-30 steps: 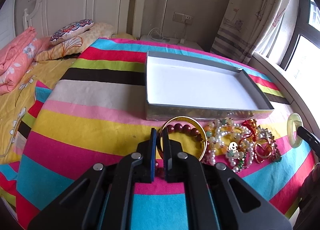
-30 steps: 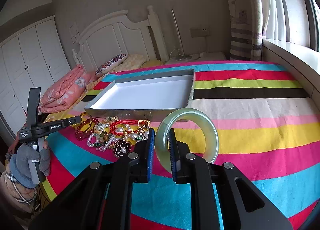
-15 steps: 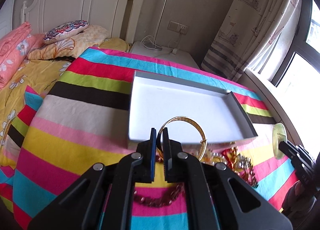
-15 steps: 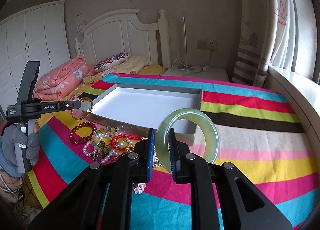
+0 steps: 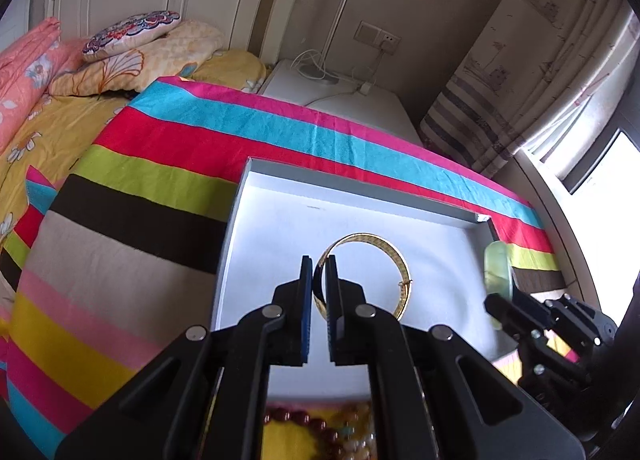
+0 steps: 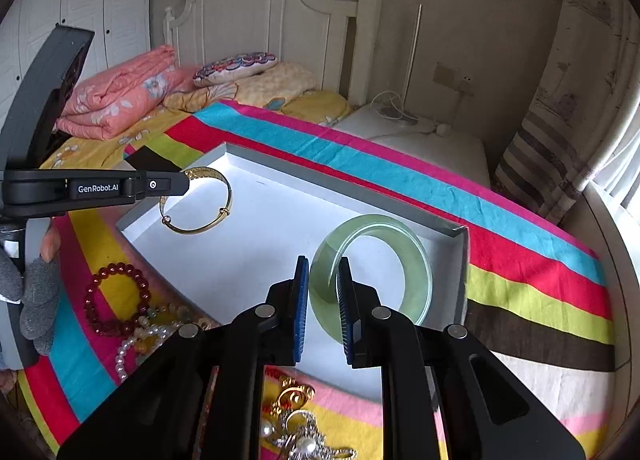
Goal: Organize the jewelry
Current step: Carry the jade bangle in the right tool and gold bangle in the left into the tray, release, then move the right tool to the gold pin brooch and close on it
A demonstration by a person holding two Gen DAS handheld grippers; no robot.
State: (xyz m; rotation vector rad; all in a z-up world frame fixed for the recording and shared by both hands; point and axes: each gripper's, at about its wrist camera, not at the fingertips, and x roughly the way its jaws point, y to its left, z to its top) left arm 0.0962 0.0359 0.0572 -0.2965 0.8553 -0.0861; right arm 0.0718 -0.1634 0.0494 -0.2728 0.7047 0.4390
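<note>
My left gripper (image 5: 318,260) is shut on a thin gold bangle (image 5: 394,260) and holds it over the left part of the shallow grey tray (image 5: 360,184) with a white floor. It also shows in the right wrist view (image 6: 182,182), with the gold bangle (image 6: 222,216) hanging from it. My right gripper (image 6: 323,262) is shut on a pale green jade bangle (image 6: 416,272) over the tray's right end (image 6: 460,256). The jade bangle also shows at the right in the left wrist view (image 5: 498,264).
A pile of loose jewelry lies on the striped blanket in front of the tray: a dark red bead bracelet (image 6: 120,292), pearl strands (image 6: 132,348) and gold pieces (image 6: 296,396). Pillows (image 6: 236,64), folded bedding and the headboard stand behind. A nightstand (image 6: 424,136) is at the back right.
Both grippers have moved forward from the jewelry pile to over the tray, each carrying its bangle. The pile now lies below and behind the fingers.
</note>
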